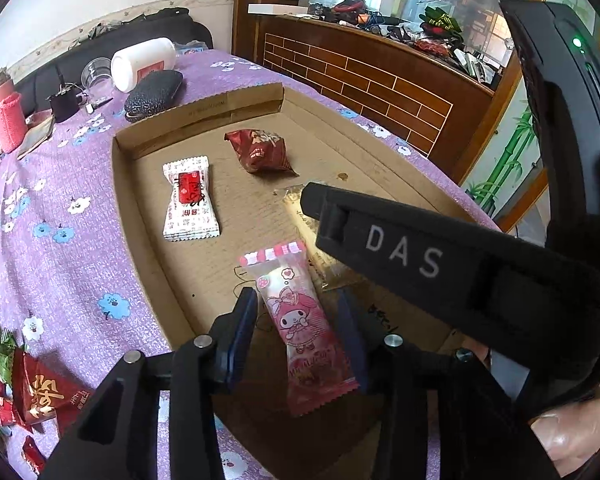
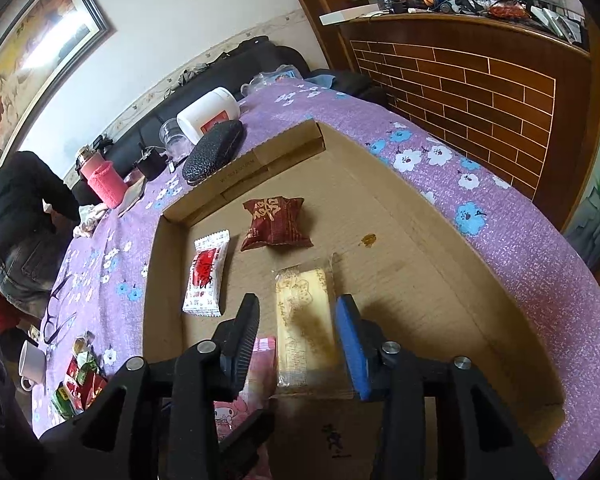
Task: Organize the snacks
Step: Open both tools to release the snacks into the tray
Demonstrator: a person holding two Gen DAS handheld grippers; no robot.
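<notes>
- Left gripper (image 1: 298,330) stands apart around the pink snack (image 1: 300,320), pads clear of it, on the tray (image 1: 148,216) floor.
- Right gripper (image 2: 300,340) likewise straddles the yellow snack (image 2: 304,316), just beside the pink one.
- Judged: both just placed; next, withdraw and fetch from the pile (image 1: 28,392) outside the tray.

Matt brown cardboard tray (image 2: 420,240) — glossy plastic snack wrappers (image 1: 306,332); purple woven tablecloth (image 1: 60,240).

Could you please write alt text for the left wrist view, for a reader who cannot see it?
The left gripper stands open around a pink cartoon-print snack packet lying in a shallow cardboard tray. Farther in lie a white-and-red packet and a dark red packet; the right gripper reaches over a clear packet.
</notes>
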